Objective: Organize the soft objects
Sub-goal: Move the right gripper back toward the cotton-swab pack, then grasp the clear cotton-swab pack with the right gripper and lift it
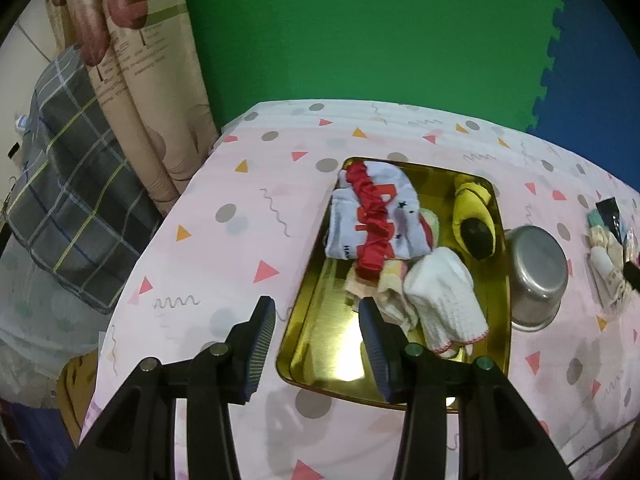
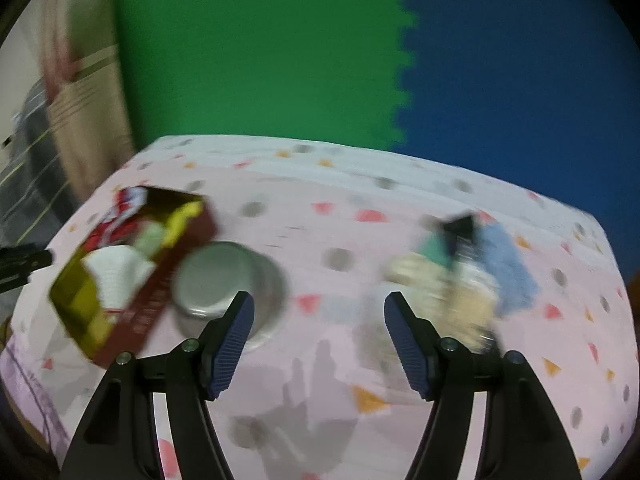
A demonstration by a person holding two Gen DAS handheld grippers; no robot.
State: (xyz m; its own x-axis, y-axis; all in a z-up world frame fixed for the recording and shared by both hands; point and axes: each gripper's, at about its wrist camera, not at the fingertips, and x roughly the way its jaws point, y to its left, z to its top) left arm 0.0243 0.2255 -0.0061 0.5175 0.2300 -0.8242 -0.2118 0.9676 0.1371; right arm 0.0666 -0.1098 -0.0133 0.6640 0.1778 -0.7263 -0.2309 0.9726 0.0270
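A gold tin tray [image 1: 332, 360] on the pink patterned cloth holds a white-and-blue sock [image 1: 384, 208] with a red scrunchie [image 1: 372, 216] across it, a yellow-and-black soft item [image 1: 476, 220] and a white knit glove [image 1: 444, 300]. My left gripper [image 1: 318, 320] hovers open over the tray's near left rim, nothing between its fingers. My right gripper [image 2: 318, 316] is open and empty above bare cloth. It is midway between the tray [image 2: 160, 292] and a blurred pile of soft things [image 2: 480, 272] holding a blue cloth [image 2: 508, 272].
An upturned metal pot [image 1: 536, 272] stands against the tray's right side and shows beside my right gripper's left finger [image 2: 224, 276]. A plaid bundle [image 1: 72, 208] and curtain lie off the table's left edge. Green and blue foam mats form the back wall.
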